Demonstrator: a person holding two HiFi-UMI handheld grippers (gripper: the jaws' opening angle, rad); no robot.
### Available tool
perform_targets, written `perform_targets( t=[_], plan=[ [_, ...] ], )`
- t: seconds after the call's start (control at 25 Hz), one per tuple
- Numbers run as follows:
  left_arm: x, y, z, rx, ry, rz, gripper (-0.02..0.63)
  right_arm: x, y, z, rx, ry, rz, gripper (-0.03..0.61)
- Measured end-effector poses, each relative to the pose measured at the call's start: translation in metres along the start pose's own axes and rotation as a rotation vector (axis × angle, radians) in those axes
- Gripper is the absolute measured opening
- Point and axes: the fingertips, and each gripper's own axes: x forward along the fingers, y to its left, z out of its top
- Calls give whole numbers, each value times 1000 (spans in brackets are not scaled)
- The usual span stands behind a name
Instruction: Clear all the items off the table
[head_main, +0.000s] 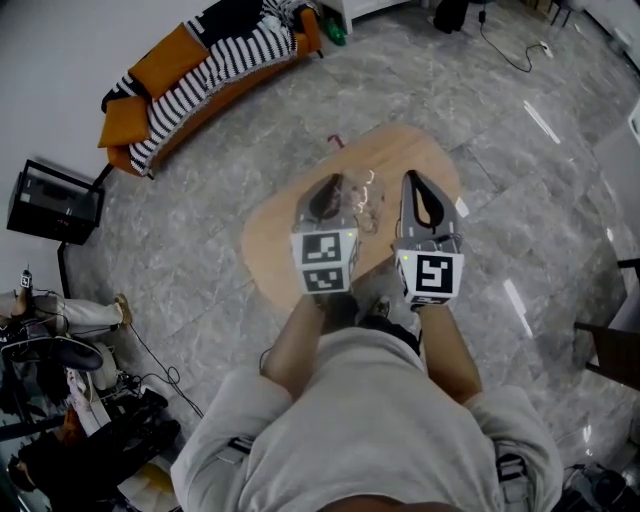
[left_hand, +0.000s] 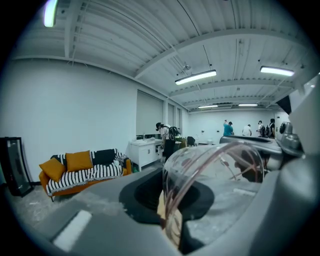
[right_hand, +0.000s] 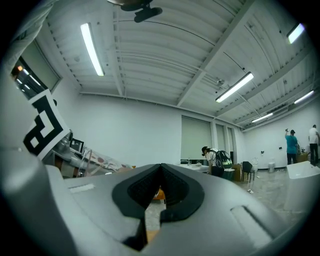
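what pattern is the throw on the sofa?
Black-and-white stripes on the throw; the head view shows it best.

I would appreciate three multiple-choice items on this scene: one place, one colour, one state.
1. Where is the clear plastic cup with the pink rim? A on the floor; B between the jaws of the left gripper; C on a chair.
2. What colour are the square cushions on the sofa? A orange; B green; C blue.
3. How do the jaws of the right gripper stand? A wide apart; B on a cup; C together, empty.
B: its view shows the cup clamped. A: both cushions are orange. C: its view shows them meeting, nothing between.
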Motion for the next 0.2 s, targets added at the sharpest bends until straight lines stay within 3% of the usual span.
perform_targets(
  t=[0.2],
  plan=[
    [-1, 4, -1, -5, 17, 0, 46, 6, 3, 1, 5, -12, 11, 6]
  ],
)
